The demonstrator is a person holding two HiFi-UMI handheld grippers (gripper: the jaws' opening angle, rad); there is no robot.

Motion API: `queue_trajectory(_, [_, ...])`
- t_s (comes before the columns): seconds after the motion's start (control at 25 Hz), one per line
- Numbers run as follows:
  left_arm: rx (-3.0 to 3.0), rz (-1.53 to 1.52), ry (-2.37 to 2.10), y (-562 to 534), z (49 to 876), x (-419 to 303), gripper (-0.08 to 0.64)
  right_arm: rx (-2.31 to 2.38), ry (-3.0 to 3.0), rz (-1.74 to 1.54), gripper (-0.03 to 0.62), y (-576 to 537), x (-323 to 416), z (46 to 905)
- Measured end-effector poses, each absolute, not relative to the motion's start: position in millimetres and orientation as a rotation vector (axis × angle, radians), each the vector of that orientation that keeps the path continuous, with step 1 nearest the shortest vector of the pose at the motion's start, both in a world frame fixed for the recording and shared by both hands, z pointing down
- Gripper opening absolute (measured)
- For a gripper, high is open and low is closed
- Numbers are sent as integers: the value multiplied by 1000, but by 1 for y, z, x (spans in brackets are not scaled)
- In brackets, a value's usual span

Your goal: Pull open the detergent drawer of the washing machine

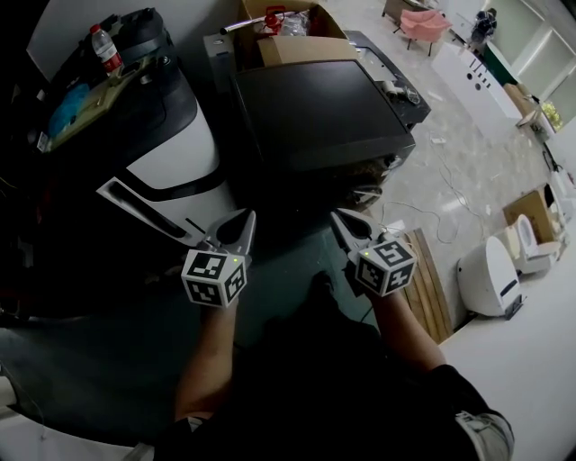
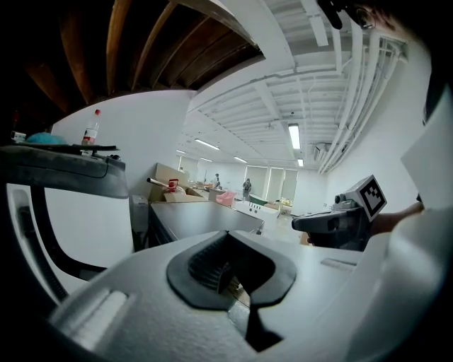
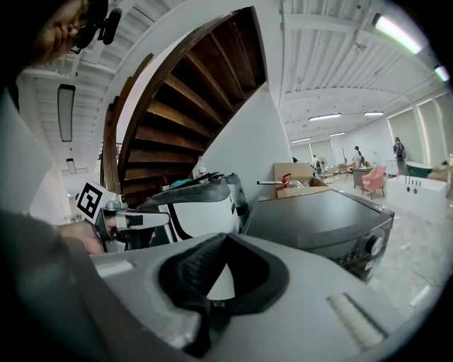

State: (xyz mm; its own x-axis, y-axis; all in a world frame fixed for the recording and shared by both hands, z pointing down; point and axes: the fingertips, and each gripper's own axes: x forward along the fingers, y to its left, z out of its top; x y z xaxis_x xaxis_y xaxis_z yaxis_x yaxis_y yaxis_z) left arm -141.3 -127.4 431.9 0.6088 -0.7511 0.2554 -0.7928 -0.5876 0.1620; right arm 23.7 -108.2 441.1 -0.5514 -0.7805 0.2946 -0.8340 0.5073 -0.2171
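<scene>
The washing machine (image 1: 315, 108) is a dark grey box with a flat top, standing ahead of me; the left gripper view shows it too (image 2: 198, 215). Its front panel with a round knob (image 3: 373, 245) shows in the right gripper view, where I cannot make out the detergent drawer. My left gripper (image 1: 245, 221) is held short of the machine's near left corner, jaws shut and empty (image 2: 241, 297). My right gripper (image 1: 337, 219) hangs beside it toward the machine's near right, also shut with nothing in it (image 3: 209, 307). Each gripper sees the other, the right (image 2: 340, 219) and the left (image 3: 120, 223).
A white and black appliance (image 1: 171, 153) stands left of the washer with a bottle (image 1: 105, 47) on top. A cardboard box (image 1: 279, 27) sits behind the washer. A wooden pallet (image 1: 427, 284), a white device (image 1: 490, 279) and floor cables lie to the right.
</scene>
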Motion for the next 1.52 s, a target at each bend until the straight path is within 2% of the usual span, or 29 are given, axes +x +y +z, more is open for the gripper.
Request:
queue_trajectory(0.44, [2477, 345, -1374, -218, 449, -73, 11, 1247, -2649, 583, 3, -212, 92, 464])
queue_trajectory(0.68, [2385, 393, -1516, -251, 458, -60, 11, 974, -2668, 539, 8, -239, 100, 487])
queue_trajectory(0.76, [2359, 390, -1548, -257, 459, -61, 11, 927, -2662, 543, 60, -249, 100, 494])
queue_trajectory(0.92, [2319, 399, -1540, -258, 473, -70, 11, 918, -2645, 602, 87, -261, 92, 502])
queue_trajectory(1.24, [2302, 342, -1437, -256, 505, -91, 12, 1007, -2571, 656, 187, -264, 75, 522])
queue_trajectory(1.28, [2316, 339, -1413, -257, 510, -91, 18, 1036, -2556, 654, 193, -264, 77, 526])
queue_trajectory(1.36, [2330, 343, -1372, -259, 521, -92, 138, 1090, -2531, 654, 210, -261, 80, 533])
queue_trajectory(1.52, [2296, 338, -1295, -258, 551, -91, 156, 1139, -2469, 684, 220, -256, 92, 557])
